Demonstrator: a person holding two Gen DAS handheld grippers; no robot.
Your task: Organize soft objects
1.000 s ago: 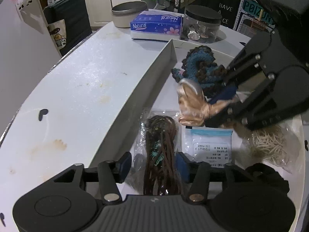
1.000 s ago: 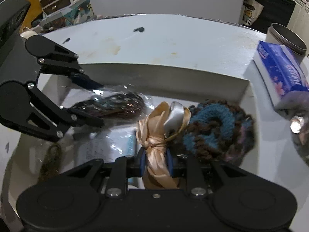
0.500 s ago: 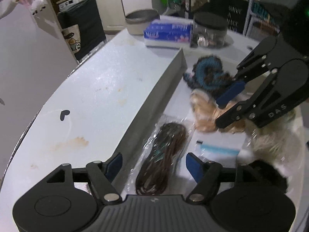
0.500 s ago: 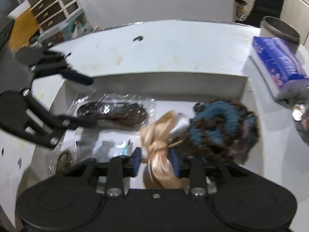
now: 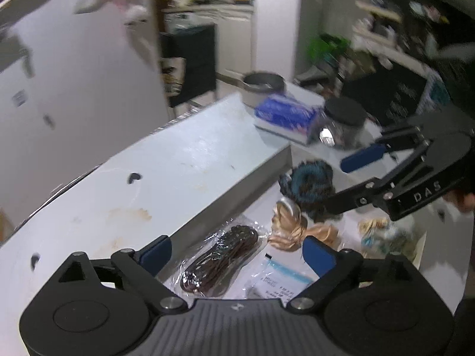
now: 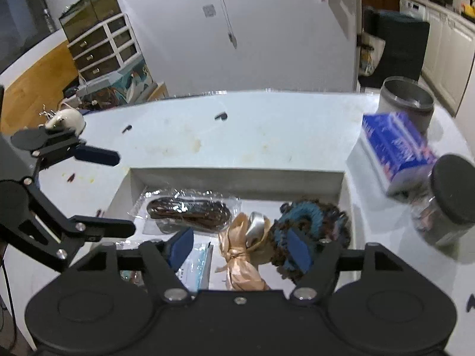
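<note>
- Your left gripper stands wide apart above the white tray; its jaws have just been opening and nothing is pinched between them
- Below it, the bagged coil of brown cord lies on the tray floor by the near wall, free of the blue pads
- Your right gripper is also apart, its jaws having just been opening; the peach ribbon bow sits in the gap between the fingers but the pads do not press on it
- The bow rests in the tray, touching the blue-and-brown crocheted scrunchie at its right in the right wrist view
- A flat packet with a blue stripe lies next to the cord
- Another pale bundle at the tray's far side is too blurred to name
- Beyond the tray on the white table stand a blue tissue pack, a black-lidded jar and a grey tin
</note>
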